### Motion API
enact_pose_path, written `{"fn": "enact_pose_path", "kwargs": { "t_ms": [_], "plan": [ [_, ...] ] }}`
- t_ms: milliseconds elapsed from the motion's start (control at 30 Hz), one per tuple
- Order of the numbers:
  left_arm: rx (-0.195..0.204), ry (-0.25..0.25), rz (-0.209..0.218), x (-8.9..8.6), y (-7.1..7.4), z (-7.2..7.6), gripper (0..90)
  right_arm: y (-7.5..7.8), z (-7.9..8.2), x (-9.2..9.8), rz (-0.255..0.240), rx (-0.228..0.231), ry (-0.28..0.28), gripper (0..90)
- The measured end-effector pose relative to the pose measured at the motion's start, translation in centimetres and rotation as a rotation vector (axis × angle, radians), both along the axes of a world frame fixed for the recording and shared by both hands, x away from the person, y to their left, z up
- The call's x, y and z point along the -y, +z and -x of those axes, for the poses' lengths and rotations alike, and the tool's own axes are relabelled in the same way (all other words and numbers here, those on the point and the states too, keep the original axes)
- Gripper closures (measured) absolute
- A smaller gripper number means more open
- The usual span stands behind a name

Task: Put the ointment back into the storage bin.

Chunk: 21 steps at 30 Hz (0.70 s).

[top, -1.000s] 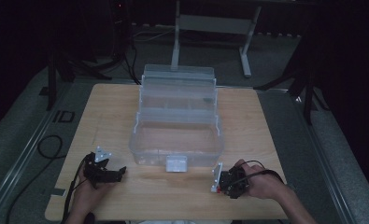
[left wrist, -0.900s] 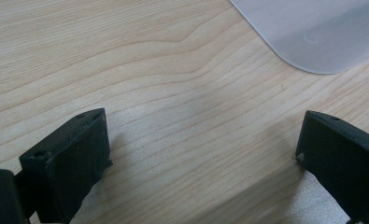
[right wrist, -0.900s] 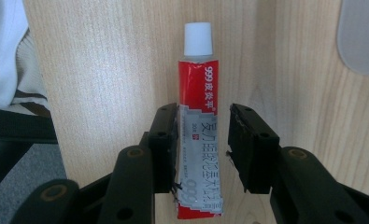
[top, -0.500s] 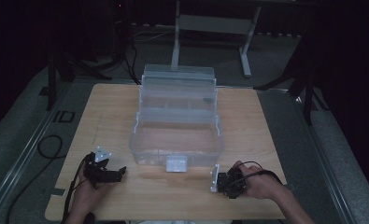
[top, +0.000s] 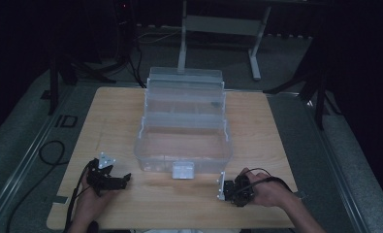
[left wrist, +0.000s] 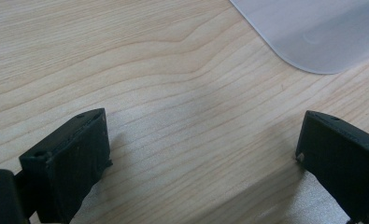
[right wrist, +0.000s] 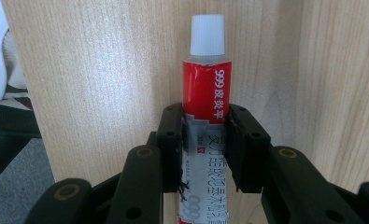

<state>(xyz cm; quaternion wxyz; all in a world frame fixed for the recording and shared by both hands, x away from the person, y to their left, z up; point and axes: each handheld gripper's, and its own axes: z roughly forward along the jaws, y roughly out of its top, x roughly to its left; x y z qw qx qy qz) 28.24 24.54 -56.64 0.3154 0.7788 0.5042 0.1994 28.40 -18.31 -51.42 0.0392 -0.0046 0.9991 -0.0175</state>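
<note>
My right gripper (right wrist: 205, 116) is shut on a tube (right wrist: 205, 79) with a red band, white lettering and a white cap (right wrist: 208, 35). The tube points away from the jaws, just above the wooden table (right wrist: 102, 70). In the high view the right gripper (top: 226, 189) sits near the table's front edge, right of centre, with its jaws towards the left. My left gripper (top: 122, 180) rests at the front left. In the left gripper view its jaws (left wrist: 203, 126) stand wide apart over bare wood, with nothing between them.
A clear plastic tiered box (top: 184, 124) stands open mid-table with its white latch (top: 183, 170) facing the person; a rounded corner of it (left wrist: 313, 32) lies ahead of the left jaws. The table's edge (right wrist: 30, 116) runs beside the tube. Cables lie on the floor (top: 48, 150).
The right hand with the tube has drifted slightly left and towards the front edge. The left gripper has stayed put.
</note>
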Motion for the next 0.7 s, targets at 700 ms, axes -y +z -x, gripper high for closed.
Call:
{"fn": "enact_pose_path", "kwargs": {
  "t_ms": [700],
  "plan": [
    [0.0,0.0,0.0,0.0,0.0,0.0,3.3,-0.26,-0.32,-0.09,0.006,-0.035,0.003,69.9]
  ]
}}
